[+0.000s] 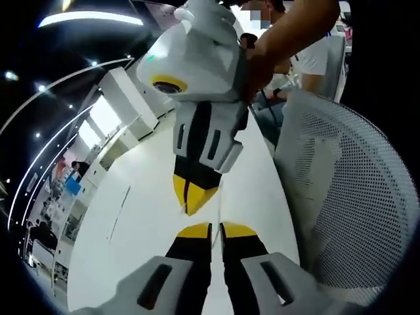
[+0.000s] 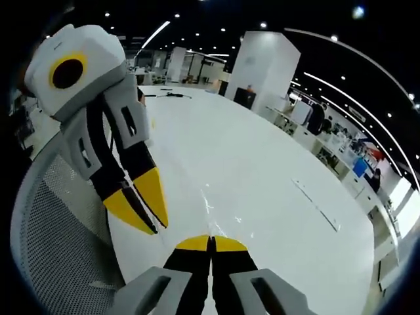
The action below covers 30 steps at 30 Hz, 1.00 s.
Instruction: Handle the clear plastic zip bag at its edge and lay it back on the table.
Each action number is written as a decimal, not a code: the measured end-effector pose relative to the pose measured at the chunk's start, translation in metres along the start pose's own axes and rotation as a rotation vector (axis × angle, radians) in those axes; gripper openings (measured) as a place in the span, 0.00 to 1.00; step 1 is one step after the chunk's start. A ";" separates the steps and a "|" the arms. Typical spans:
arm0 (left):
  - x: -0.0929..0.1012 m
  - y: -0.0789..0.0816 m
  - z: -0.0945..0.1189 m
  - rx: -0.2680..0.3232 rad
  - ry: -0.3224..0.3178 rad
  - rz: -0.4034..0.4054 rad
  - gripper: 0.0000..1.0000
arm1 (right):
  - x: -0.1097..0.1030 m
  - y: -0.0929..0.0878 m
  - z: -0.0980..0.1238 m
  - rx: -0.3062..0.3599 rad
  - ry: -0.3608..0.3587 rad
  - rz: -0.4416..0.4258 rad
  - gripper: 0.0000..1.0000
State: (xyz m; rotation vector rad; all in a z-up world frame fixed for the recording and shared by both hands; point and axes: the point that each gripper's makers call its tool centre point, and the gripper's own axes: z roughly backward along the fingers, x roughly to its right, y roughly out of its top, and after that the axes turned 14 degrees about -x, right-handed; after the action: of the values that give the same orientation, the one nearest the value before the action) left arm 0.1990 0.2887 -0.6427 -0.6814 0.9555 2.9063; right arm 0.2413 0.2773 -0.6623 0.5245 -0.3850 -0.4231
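The clear plastic zip bag [image 2: 209, 202] is almost invisible and shows only as faint creases and glints over the white table [image 2: 262, 170]. In the left gripper view one thin crease of the bag [image 1: 219, 197] runs down into my left gripper [image 1: 216, 228], whose yellow-tipped jaws are shut on the film's edge. My right gripper [image 1: 191, 205] comes in from above, tips pressed together just beside that crease. In the right gripper view my right gripper [image 2: 211, 241] is shut where the glints end, and the left gripper [image 2: 157, 226] reaches in from the left, a short way from it.
A white mesh office chair [image 1: 348, 197] stands close against the table's near side [image 2: 59, 230]. A person's arm [image 1: 289, 33] holds the right gripper. Desks and a white pillar [image 2: 262, 65] lie beyond the table's far edge.
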 end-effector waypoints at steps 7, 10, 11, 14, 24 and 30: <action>-0.007 0.006 0.011 0.028 0.014 0.014 0.05 | -0.001 -0.004 -0.001 -0.006 0.001 -0.005 0.00; -0.010 0.007 0.016 0.036 0.022 0.016 0.06 | -0.001 -0.005 -0.002 -0.011 0.004 -0.004 0.00; -0.011 0.008 0.017 0.039 0.025 0.017 0.06 | -0.001 -0.006 -0.003 -0.012 0.004 -0.003 0.00; -0.015 0.009 0.022 0.047 0.036 0.014 0.08 | -0.002 -0.006 -0.004 -0.014 0.009 -0.006 0.00; -0.033 -0.007 0.034 0.029 0.080 0.048 0.14 | 0.000 -0.008 -0.004 -0.021 0.007 0.001 0.00; -0.039 -0.024 0.039 0.002 0.091 0.062 0.19 | 0.001 -0.009 -0.003 -0.028 0.005 0.008 0.00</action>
State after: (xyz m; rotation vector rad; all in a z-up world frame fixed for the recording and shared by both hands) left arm 0.2220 0.3354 -0.6124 -0.8041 1.0053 2.9508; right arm 0.2411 0.2712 -0.6692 0.4969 -0.3753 -0.4189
